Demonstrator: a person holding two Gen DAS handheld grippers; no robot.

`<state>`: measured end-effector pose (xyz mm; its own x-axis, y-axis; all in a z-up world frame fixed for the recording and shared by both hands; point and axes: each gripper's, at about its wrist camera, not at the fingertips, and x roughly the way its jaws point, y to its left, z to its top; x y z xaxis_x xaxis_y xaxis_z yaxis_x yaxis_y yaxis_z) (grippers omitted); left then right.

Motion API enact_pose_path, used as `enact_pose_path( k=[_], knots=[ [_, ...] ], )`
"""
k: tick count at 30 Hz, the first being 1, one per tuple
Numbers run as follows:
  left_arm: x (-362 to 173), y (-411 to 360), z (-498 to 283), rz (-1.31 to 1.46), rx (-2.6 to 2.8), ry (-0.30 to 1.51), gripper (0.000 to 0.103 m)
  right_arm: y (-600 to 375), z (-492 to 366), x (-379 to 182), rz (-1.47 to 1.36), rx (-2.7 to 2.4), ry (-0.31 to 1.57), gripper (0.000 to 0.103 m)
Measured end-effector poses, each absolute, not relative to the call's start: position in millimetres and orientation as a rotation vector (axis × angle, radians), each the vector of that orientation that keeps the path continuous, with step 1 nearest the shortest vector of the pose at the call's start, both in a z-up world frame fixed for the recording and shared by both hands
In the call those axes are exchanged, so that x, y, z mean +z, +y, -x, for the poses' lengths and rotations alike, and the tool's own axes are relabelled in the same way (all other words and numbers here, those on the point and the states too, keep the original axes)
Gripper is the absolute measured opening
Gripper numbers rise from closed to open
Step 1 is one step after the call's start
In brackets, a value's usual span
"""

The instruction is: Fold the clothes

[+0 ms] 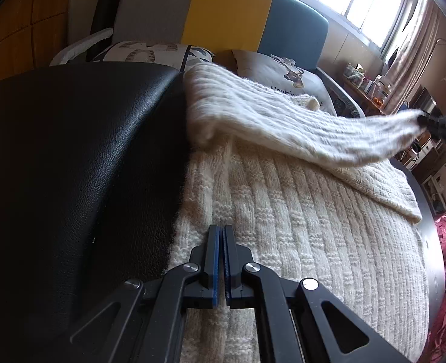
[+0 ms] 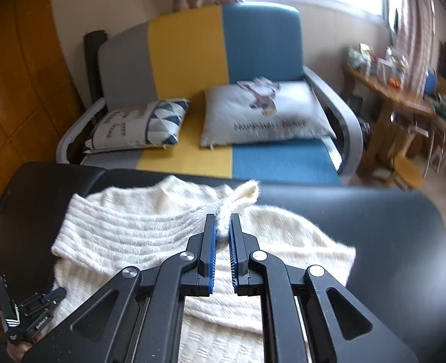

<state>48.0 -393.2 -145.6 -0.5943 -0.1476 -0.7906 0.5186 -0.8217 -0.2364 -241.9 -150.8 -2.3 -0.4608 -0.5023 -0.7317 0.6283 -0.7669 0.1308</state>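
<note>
My left hand-held gripper (image 1: 222,230) is squeezed tight with nothing in it, down by the white sweater (image 1: 298,227) on the black tabletop (image 1: 71,157). My right hand-held gripper (image 2: 222,222) pinches the sweater's sleeve (image 2: 241,195) and holds it up over the sweater. Behind is a sofa (image 2: 223,60) with two pillows (image 2: 262,112).

- You have a black padded table (image 2: 374,227) filling the lower half of the right wrist view.
- A cream knit sweater (image 2: 132,227) lies flat on it, left of centre, one sleeve (image 1: 283,121) lifted.
</note>
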Motion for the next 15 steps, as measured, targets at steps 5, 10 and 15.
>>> enact_pose_path(
  k=[5,10,15],
  knots=[
    [-143.5,-393.2,-46.5,-1.147,-2.418,0.622,0.003,-132.6,249.0,-29.4,-1.114,-2.229,0.162,0.008],
    [-140.2,-392.6,-44.5,-1.156,-2.414,0.603,0.003,-117.0,257.9,-55.3,-1.185,-2.236,0.112,0.008],
    [-139.0,-391.7,-44.5,-1.160,-2.413,0.582,0.003,-102.1,263.4,-80.3,-1.249,-2.248,0.057,0.008]
  ],
)
